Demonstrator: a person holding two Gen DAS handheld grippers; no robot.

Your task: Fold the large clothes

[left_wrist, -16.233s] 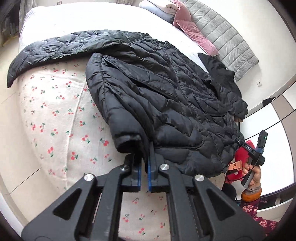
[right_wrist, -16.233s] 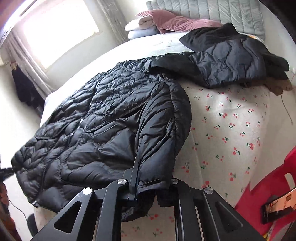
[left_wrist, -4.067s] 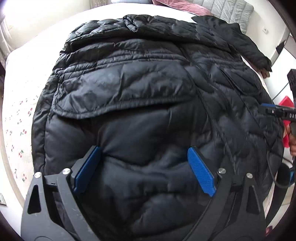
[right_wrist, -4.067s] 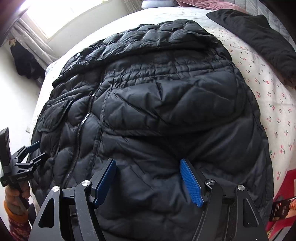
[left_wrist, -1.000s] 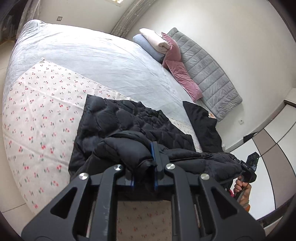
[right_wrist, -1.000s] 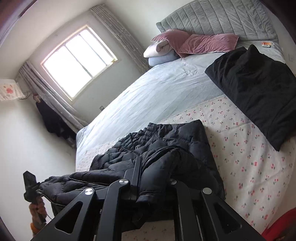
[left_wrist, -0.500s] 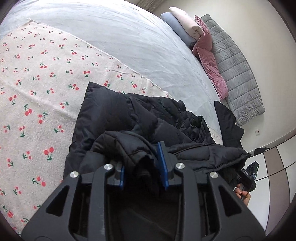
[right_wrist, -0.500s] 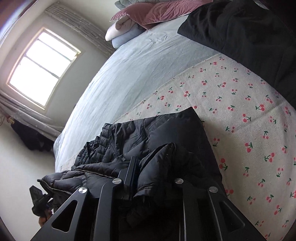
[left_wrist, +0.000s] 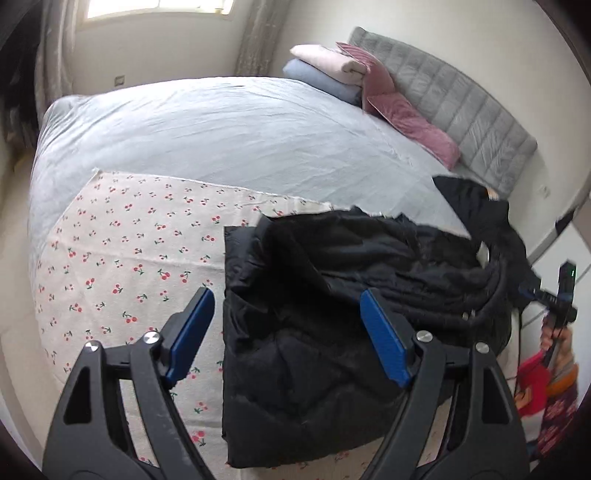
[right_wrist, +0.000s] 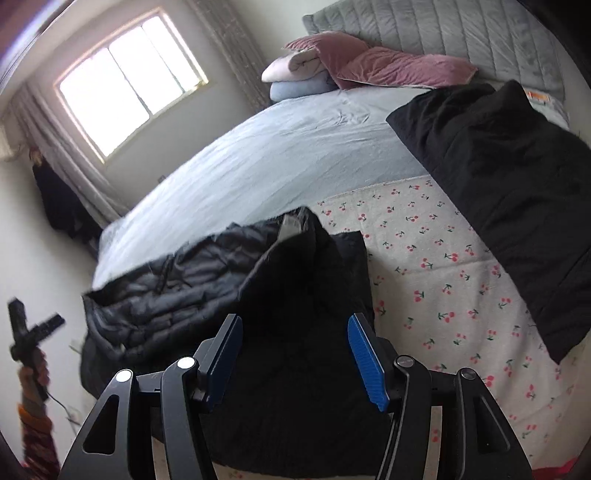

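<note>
A bed (left_wrist: 221, 125) with a pale blue sheet fills both views, a cherry-print cloth (left_wrist: 122, 258) spread over its near end. On that cloth lies the black puffer jacket (left_wrist: 317, 317), folded into a thick bundle, its quilted side showing toward the left gripper (right_wrist: 177, 291). A second black garment (right_wrist: 517, 192) lies apart, nearer the grey headboard (right_wrist: 461, 33). The left gripper (left_wrist: 288, 332) and the right gripper (right_wrist: 295, 354) both hang over the bundle, jaws spread wide, holding nothing.
</note>
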